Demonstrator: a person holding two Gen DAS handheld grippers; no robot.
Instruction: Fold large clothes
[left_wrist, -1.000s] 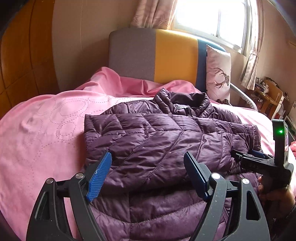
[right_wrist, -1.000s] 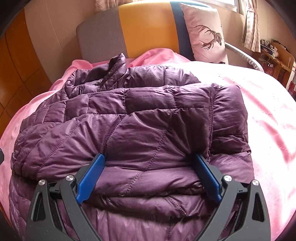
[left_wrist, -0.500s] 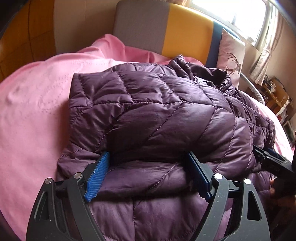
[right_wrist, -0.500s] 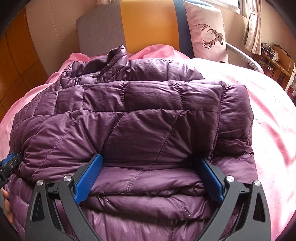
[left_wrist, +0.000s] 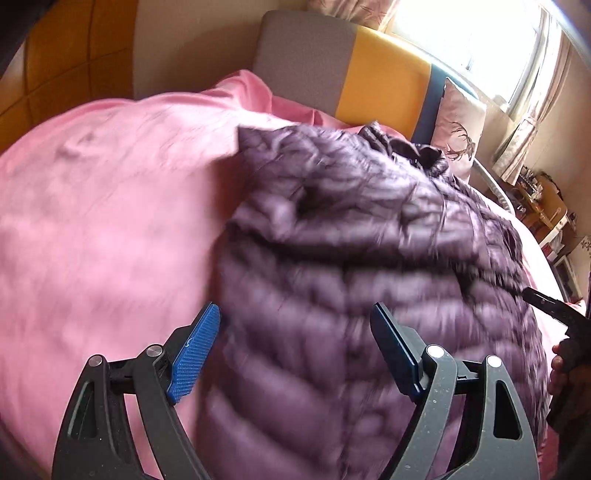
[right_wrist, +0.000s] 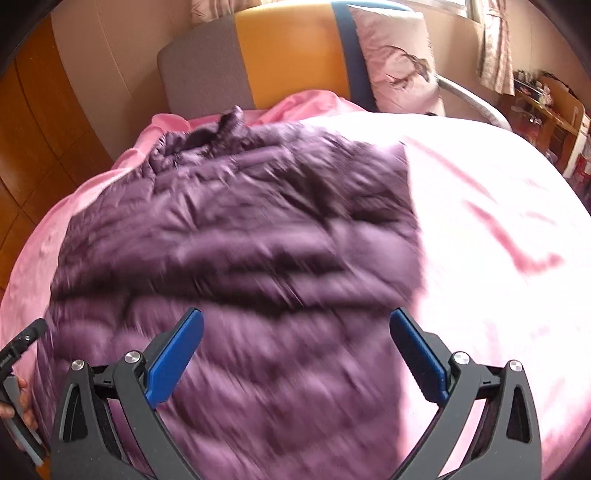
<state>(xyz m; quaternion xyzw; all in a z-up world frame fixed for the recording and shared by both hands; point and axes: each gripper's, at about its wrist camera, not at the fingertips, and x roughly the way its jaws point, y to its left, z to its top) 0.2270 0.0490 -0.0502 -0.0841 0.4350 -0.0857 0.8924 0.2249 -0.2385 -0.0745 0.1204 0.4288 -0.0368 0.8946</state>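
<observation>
while both frames blur, the purple down jacket (left_wrist: 369, 266) lies on the pink bedspread (left_wrist: 103, 221), collar toward the headboard (left_wrist: 380, 74), sides apparently folded in. left gripper (left_wrist: 295, 347) and right gripper (right_wrist: 295, 354) hang over its near end, jaws wide, holding nothing. likely left: a lengthwise fold toward the headboard.

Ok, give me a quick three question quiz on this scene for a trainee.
1. True or false: the purple jacket lies on the pink bedspread.
2. What leans on the headboard? A deer-print pillow, B laptop, C towel.
3. Fill in: the right gripper has its jaws standing ____.
Key: 1 true; 2 A; 3 open.
</observation>
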